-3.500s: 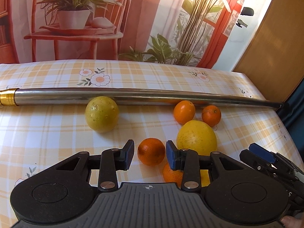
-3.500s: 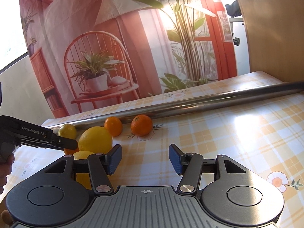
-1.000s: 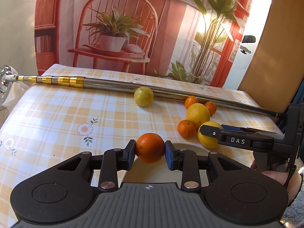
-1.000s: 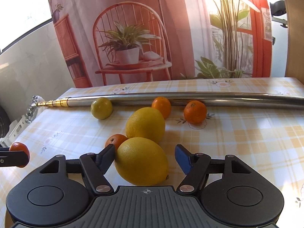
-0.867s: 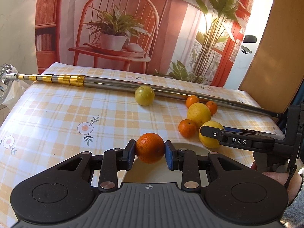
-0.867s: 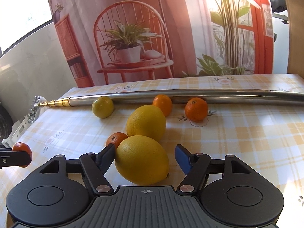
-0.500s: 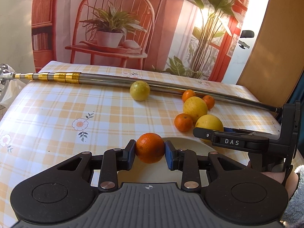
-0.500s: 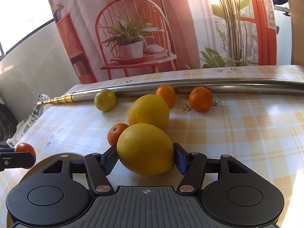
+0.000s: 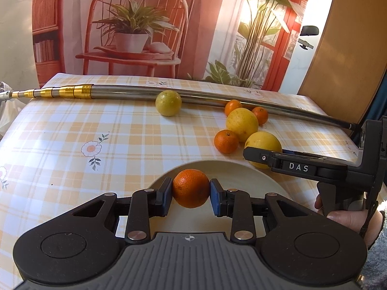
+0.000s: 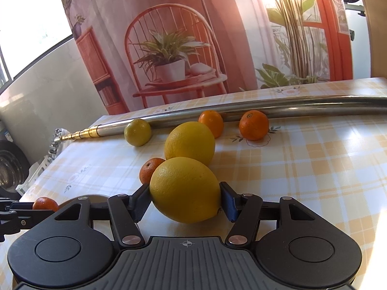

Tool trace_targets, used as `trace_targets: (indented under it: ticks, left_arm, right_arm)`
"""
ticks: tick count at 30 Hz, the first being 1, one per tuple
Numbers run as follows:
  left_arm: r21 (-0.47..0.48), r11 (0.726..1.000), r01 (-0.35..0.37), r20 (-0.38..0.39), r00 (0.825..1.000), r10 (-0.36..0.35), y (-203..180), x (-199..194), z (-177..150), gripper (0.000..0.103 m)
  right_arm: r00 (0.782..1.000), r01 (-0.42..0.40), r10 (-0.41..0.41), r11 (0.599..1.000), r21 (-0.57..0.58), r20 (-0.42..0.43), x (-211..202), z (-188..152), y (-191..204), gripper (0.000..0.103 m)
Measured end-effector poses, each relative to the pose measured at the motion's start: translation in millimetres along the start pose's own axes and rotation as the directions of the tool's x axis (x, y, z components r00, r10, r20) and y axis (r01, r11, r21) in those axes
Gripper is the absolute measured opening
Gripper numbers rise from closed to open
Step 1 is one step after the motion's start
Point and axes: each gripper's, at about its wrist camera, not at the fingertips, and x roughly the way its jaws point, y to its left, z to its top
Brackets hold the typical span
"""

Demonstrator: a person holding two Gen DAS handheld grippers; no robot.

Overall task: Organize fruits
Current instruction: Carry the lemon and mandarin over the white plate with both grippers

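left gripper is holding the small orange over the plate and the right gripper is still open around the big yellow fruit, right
Not quite. The right gripper is not open: the right wrist view shows its jaws shut on the big yellow fruit, pressing both sides. The rest holds: the left gripper holds the small orange over the plate.

A home dining spot: checked tablecloth (image 9: 72,130), fruit, printed backdrop (image 9: 193,24).

"DAS" in white letters on the black arm of the right gripper (image 9: 263,155), seen in the left wrist view. No other readable text: book spines on the backdrop (image 9: 145,24) too small to read, nothing legible in the right wrist view.
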Motion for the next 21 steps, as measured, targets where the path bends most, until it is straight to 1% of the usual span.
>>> trace_targets:
  ticks: [21]
  left_arm:
    - [0.039, 0.999, -0.010, -0.020, 1.000, 0.011, -10.3, -3.2, -9.1, 0.034]
  right_arm:
    - [1.000, 0.007, -0.007, 1.000, -0.009, 0.001, -1.8, 0.0, -0.4, 0.056]
